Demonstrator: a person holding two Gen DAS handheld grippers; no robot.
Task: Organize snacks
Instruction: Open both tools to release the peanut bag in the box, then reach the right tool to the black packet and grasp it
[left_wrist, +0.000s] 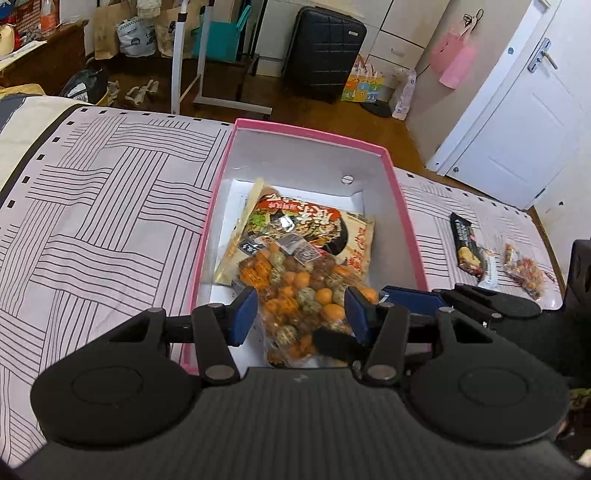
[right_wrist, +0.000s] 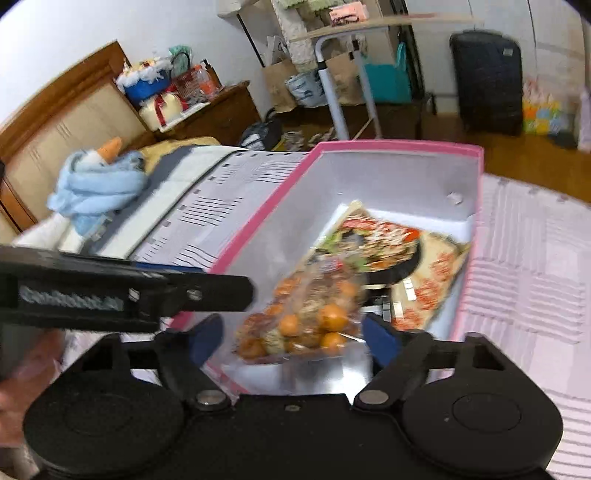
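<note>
Left wrist view showed both the left gripper and right gripper spread apart over the pink-rimmed white box, the clear bag of orange snack balls lying inside on a large printed packet.

Clearance record: pink box on bedspread

Box interior: far end bare along the back wall, upper centre of the left wrist view; near end filled by clear bag of round snacks lying over large printed packet. 2 grippers crowd the near rim: left gripper spread either side of the bag, right gripper likewise in its blurred view. Left of box: broad bare bedspread. Right of box: dark wrapped bar and small snack bag, side by side.
</note>
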